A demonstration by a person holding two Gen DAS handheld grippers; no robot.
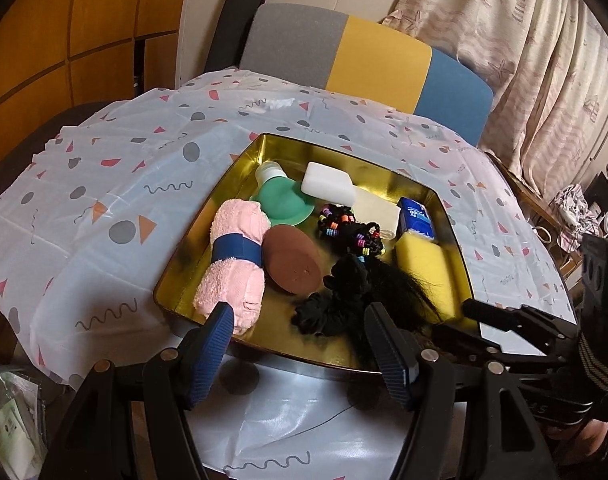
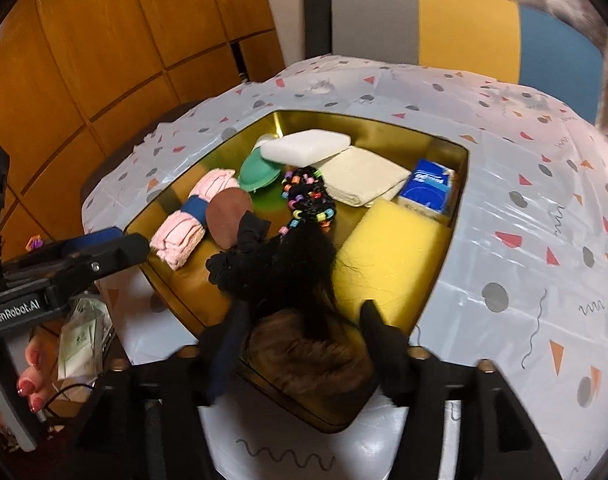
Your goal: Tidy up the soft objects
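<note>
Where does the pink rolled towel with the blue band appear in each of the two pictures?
Left wrist view: the pink towel lies at the left end of the gold tray, left of centre.
Right wrist view: the pink towel is left of centre, in the tray.
Shared landmark: the brown sponge touching its right side.

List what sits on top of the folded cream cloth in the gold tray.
A white foam block overlaps the folded cream cloth's far edge. The rest lies bare; whatever is under it is covered.

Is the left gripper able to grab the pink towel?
Probably yes. The left gripper is open, and the pink towel lies at the tray's near edge with nothing on it, by one finger.
</note>
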